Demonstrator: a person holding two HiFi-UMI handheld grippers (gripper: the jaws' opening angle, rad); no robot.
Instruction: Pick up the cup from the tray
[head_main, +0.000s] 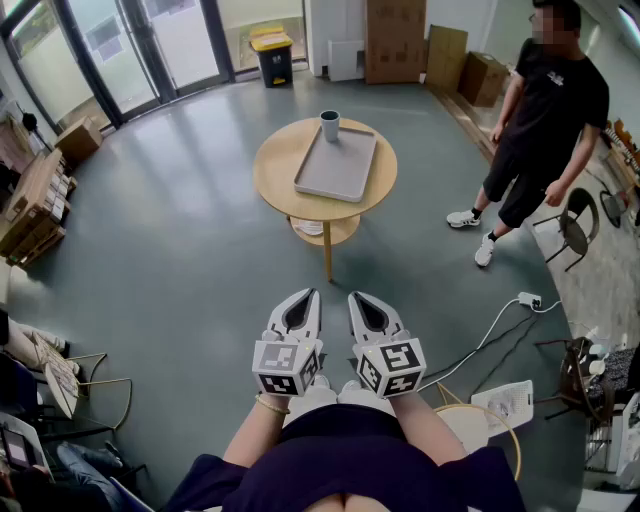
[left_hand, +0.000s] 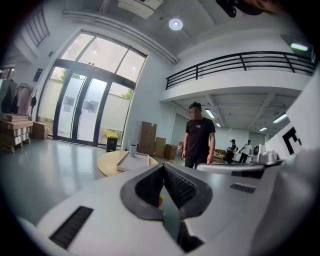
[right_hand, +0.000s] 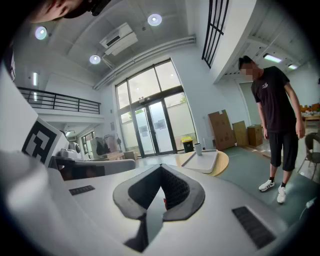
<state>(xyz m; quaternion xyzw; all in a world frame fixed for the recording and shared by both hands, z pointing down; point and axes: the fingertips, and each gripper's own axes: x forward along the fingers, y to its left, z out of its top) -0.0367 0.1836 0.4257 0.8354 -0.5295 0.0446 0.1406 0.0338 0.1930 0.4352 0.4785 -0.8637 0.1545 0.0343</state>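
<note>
A grey cup (head_main: 330, 125) stands upright at the far corner of a grey tray (head_main: 338, 170) on a round wooden table (head_main: 274, 170). Both grippers are held side by side close to my body, well short of the table. My left gripper (head_main: 311, 295) is shut with nothing in it, and my right gripper (head_main: 354, 297) is shut and empty too. In the left gripper view, beyond the left gripper (left_hand: 163, 168), the cup (left_hand: 132, 149) and tray (left_hand: 135, 161) are small and far off. The right gripper view looks past the right gripper (right_hand: 161, 168) to the distant cup (right_hand: 198, 148) on the tray (right_hand: 204, 162).
A person (head_main: 545, 110) in black stands right of the table. Cardboard boxes (head_main: 395, 40) and a yellow-lidded bin (head_main: 272, 52) line the far wall. A power strip with cables (head_main: 527, 300) lies on the floor at right. Chairs (head_main: 70, 385) stand at my left.
</note>
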